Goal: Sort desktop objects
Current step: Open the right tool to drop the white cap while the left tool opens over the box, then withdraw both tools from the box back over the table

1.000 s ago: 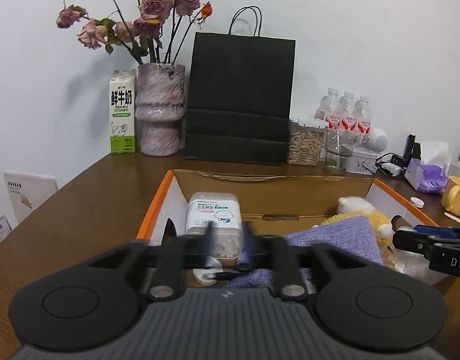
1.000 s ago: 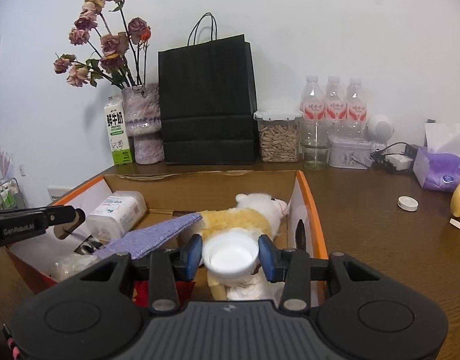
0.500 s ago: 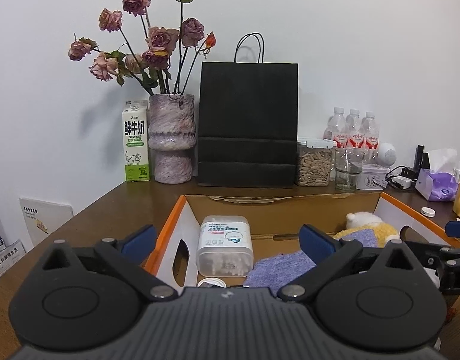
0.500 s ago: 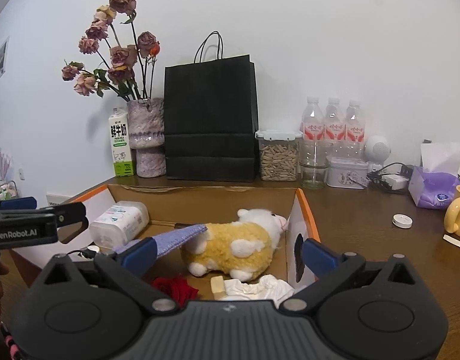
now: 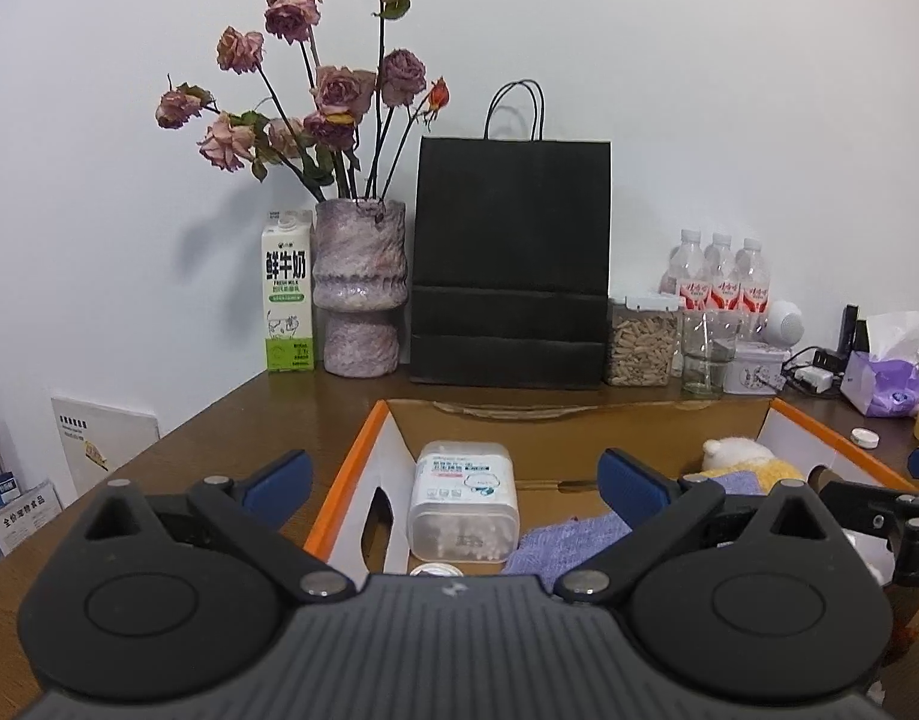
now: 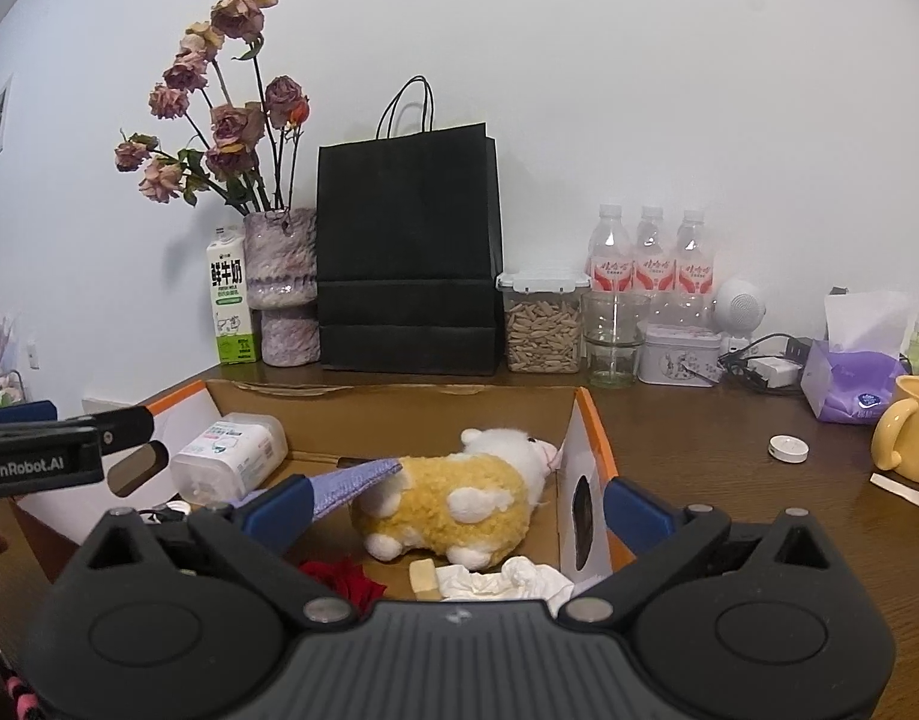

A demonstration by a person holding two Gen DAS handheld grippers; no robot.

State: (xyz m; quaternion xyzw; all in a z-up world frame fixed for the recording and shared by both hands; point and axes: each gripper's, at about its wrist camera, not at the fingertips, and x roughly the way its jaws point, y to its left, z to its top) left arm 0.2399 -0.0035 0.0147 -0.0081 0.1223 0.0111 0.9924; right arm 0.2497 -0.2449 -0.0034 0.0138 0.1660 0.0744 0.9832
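A brown wooden worktop [image 6: 699,468] fills the lower half of the right wrist frame. At its centre stands an open cardboard box [image 6: 393,408] with orange-edged flaps. Along the back wall, left to right: a milk carton [image 6: 231,312], a mottled pink vase [image 6: 282,288], a black paper bag [image 6: 408,252], a jar of seeds [image 6: 542,324], an empty glass [image 6: 612,339], three water bottles [image 6: 648,258] and a small tin [image 6: 678,354]. At right lie a purple tissue pack [image 6: 849,381], a yellow mug [image 6: 909,429] and a white cap [image 6: 788,449].

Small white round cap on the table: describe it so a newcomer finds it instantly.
Start at the orange-edged cardboard box; look right, on bare wooden table. The small white round cap lies flat before the yellow mug and purple tissue pack. It is the only low disc there.
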